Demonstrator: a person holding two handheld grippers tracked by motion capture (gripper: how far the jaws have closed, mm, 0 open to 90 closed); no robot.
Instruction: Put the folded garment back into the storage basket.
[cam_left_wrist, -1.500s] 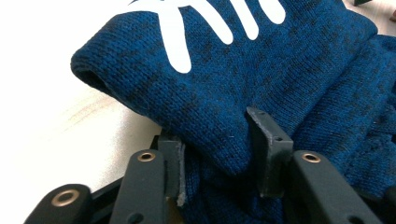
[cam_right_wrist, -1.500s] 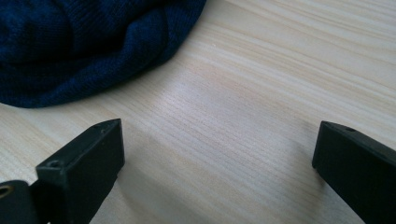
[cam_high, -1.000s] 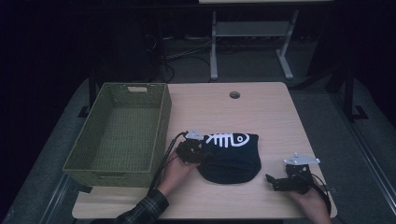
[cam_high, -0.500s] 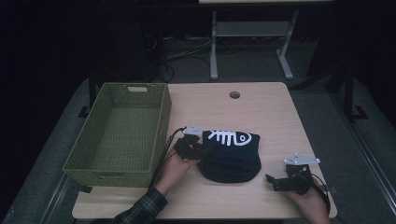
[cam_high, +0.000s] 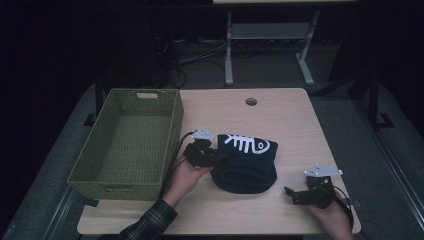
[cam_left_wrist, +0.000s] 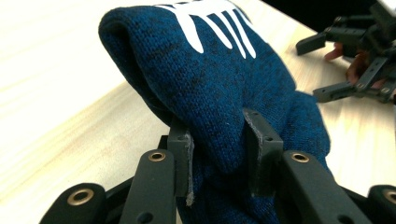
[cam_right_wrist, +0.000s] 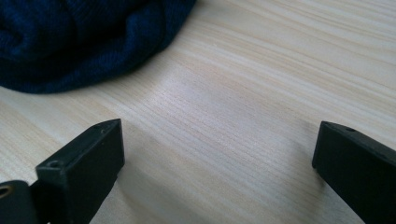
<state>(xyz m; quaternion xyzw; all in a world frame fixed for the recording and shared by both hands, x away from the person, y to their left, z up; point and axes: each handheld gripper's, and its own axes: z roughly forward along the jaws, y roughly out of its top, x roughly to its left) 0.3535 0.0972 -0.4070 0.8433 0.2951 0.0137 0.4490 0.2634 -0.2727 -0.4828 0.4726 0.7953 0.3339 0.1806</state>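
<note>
Lifting since a second ago, the left gripper (cam_left_wrist: 217, 154) is pinching the sweater's (cam_high: 246, 161) left fold; the right gripper (cam_high: 300, 195) is idling wide open, empty. Such a thin pinch could be slipping free.

The high view is looking forward and down from above the person's side, taking in the whole table (cam_high: 280, 120) and the floor beyond it. The left gripper view is riding close behind its own jaws, facing across the tabletop at a blue knit cloth (cam_left_wrist: 219, 93) right before the lens. The right gripper view is sitting low, looking along the bare wood. All three are sharing that cloth (cam_high: 245, 162) (cam_right_wrist: 70, 37) and the wood around it.
</note>
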